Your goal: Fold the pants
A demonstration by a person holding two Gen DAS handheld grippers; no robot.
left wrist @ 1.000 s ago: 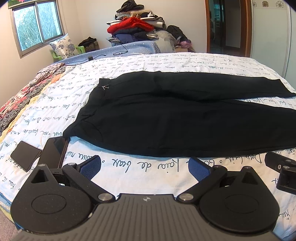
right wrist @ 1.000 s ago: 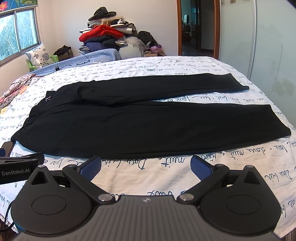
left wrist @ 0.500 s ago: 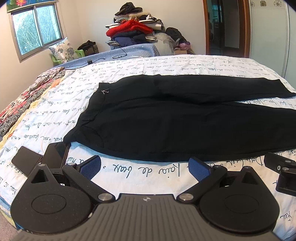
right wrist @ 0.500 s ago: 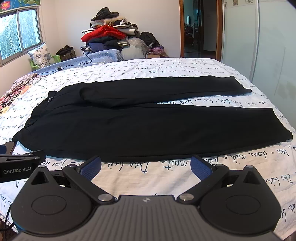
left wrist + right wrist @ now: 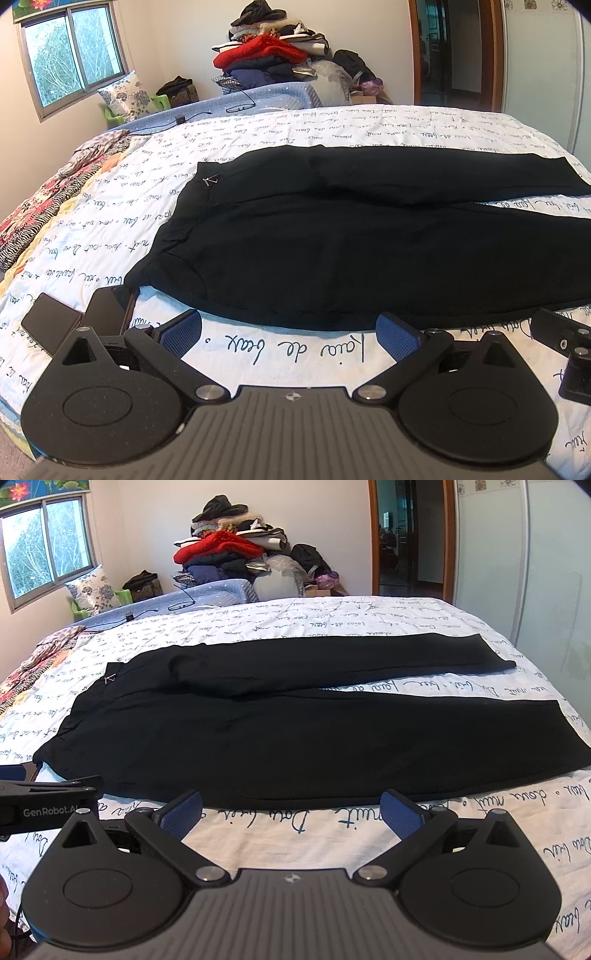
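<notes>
Left gripper [image 5: 289,326] wide, holding nothing, just short of near edge of black soft-fabric pants [image 5: 369,236]. Right gripper [image 5: 291,808] equally wide, nothing between the blue pads [image 5: 181,810]. Pants flat across white script-printed bed cover [image 5: 332,830], waist to the left, legs apart. Risk: pinching cover together with fabric, or only top layer, so fold drags crooked. Two dark phones [image 5: 74,321] near waist corner, easily knocked. No containers visible.
</notes>
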